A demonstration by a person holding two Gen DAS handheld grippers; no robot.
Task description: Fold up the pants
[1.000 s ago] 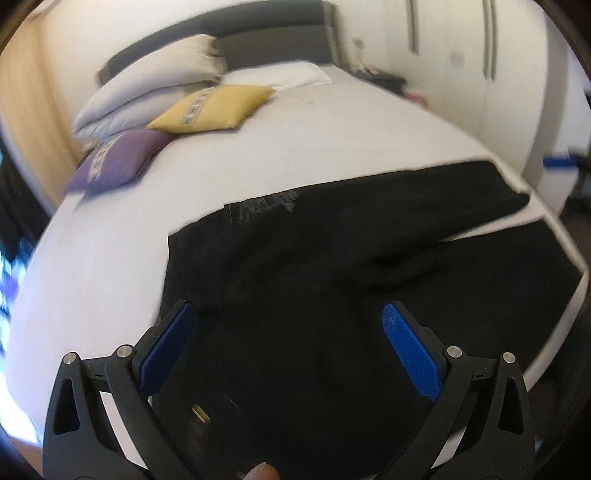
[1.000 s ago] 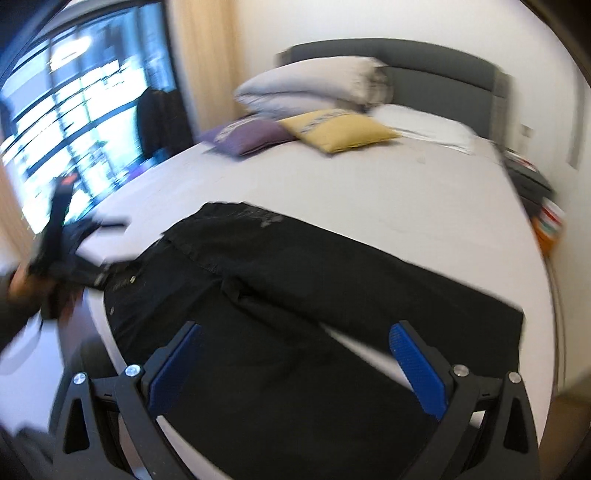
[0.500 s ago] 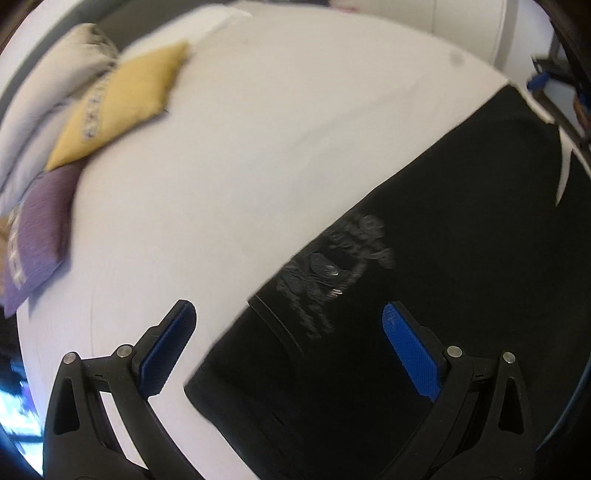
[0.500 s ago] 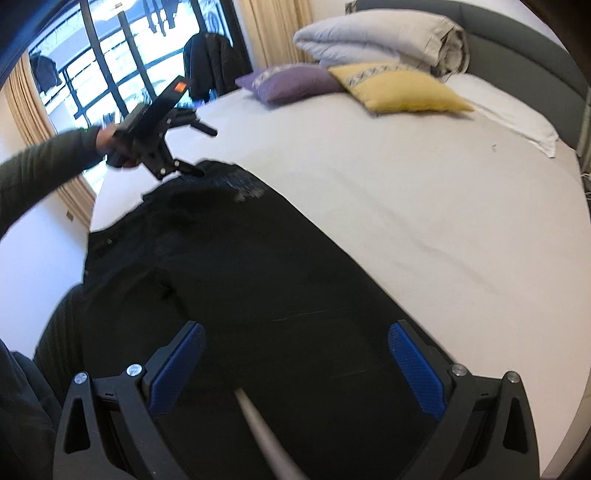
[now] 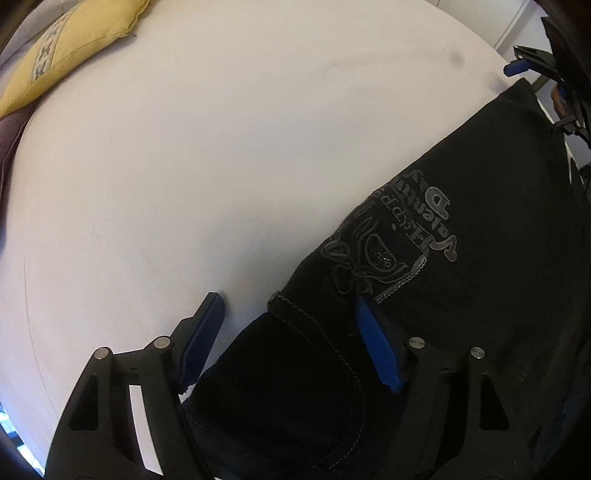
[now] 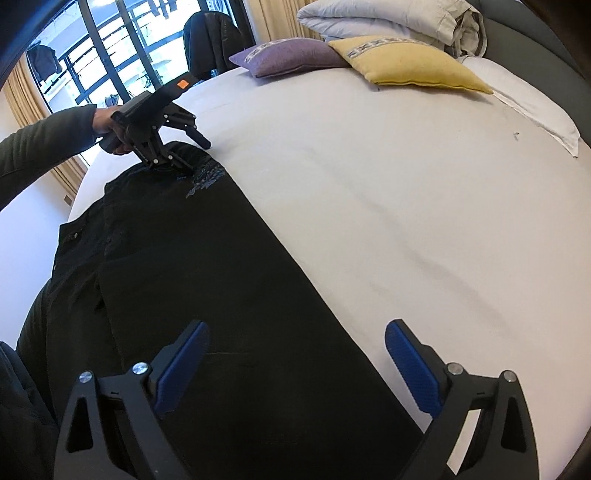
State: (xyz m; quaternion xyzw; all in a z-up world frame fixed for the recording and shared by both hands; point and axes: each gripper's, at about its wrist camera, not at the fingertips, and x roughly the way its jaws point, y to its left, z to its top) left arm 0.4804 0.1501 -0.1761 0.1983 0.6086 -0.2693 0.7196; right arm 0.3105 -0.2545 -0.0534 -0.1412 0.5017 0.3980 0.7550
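Black pants (image 6: 207, 266) lie flat on a white bed (image 6: 388, 184); grey embroidery (image 5: 399, 236) marks the back pocket near the waistband. My left gripper (image 5: 290, 314) is open and low on the bed, its jaws straddling the far waistband corner (image 5: 280, 299), one finger (image 5: 207, 325) on the sheet, the other on the cloth. It also shows in the right wrist view (image 6: 184, 155). My right gripper (image 6: 295, 347) is open above the far edge of a pant leg, straddling the edge. Its tip shows in the left wrist view (image 5: 517, 66).
A yellow cushion (image 6: 402, 66), a purple cushion (image 6: 291, 55) and a folded grey duvet (image 6: 388, 18) lie at the bed's head, with a white pillow (image 6: 528, 107). A window (image 6: 103, 55) and a chair with a dark jacket (image 6: 210, 40) stand beyond the bed's left side.
My left gripper came down from above the pants to the far waistband corner and narrowed a little. My right gripper moved along the leg toward its far edge.
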